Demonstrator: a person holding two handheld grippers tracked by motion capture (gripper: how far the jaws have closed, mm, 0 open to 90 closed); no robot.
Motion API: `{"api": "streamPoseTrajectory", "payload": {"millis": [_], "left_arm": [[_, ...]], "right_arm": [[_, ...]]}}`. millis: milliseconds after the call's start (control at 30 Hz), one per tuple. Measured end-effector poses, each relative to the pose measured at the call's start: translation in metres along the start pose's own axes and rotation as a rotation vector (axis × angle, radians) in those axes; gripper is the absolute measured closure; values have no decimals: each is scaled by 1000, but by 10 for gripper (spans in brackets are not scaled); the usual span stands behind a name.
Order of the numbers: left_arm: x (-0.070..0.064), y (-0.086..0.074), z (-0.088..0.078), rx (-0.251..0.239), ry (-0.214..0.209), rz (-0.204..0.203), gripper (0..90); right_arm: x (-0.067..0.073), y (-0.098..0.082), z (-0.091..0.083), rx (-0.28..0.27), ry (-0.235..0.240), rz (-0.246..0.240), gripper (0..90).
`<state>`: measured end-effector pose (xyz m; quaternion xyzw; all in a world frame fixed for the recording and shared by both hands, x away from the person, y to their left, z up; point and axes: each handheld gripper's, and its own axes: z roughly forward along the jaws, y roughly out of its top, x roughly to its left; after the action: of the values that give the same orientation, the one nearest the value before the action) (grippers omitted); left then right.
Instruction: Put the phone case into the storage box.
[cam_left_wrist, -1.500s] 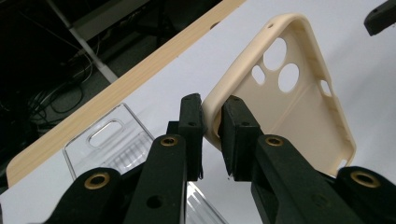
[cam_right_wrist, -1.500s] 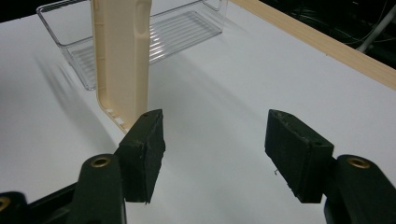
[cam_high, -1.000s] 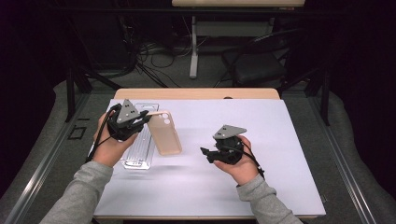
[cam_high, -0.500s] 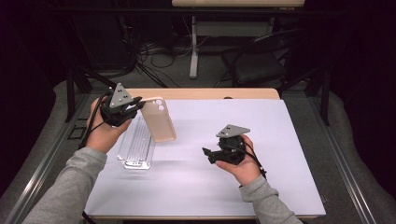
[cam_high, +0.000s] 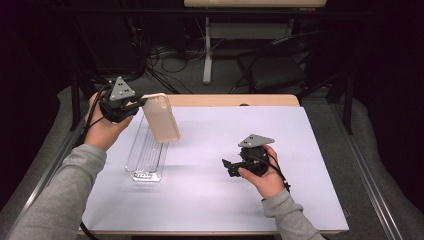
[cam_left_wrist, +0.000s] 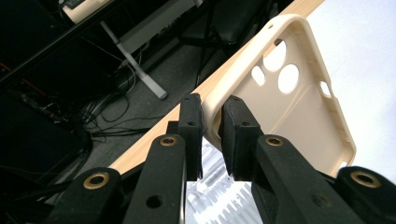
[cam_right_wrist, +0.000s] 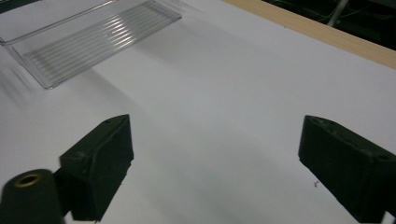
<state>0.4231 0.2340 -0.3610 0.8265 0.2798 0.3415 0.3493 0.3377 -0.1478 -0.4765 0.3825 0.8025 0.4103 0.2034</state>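
High view: the left gripper (cam_high: 131, 106) holds a beige phone case (cam_high: 161, 118) raised over the far left of the white table (cam_high: 210, 195), above a clear ribbed tray (cam_high: 146, 155). The right gripper (cam_high: 231, 167) hovers right of centre.

Left gripper view: its jaws pinch the case's rim (cam_left_wrist: 212, 119).

Right gripper view: its jaws stand wide apart, nothing between them, the tray (cam_right_wrist: 84, 42) far left.

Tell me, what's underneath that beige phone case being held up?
Below the phone case, lifted by the left gripper, lies a clear ribbed tray. The case hides part of its far end.
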Motion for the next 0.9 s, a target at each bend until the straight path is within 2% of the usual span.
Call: {"api": "streamPoseTrajectory", "payload": {"millis": [200,333,433,600,767,900], "left_arm": [[17,-1,8,19,21,23,791],[29,-2,11,16,32,19,790],[36,-2,13,9,45,32,790],[45,-2,14,-5,59,33,790],[51,-4,19,-14,74,41,790],[55,-6,23,-29,82,38,790]], "right_arm": [[-4,-3,0,-2,13,27,0],[-6,-6,0,-6,1,36,0],[-7,-9,1,-9,-10,36,0],[-6,-13,4,-12,-27,26,0],[-8,-17,6,-20,-35,52,0],[-9,-19,5,-28,-38,48,0]]}}
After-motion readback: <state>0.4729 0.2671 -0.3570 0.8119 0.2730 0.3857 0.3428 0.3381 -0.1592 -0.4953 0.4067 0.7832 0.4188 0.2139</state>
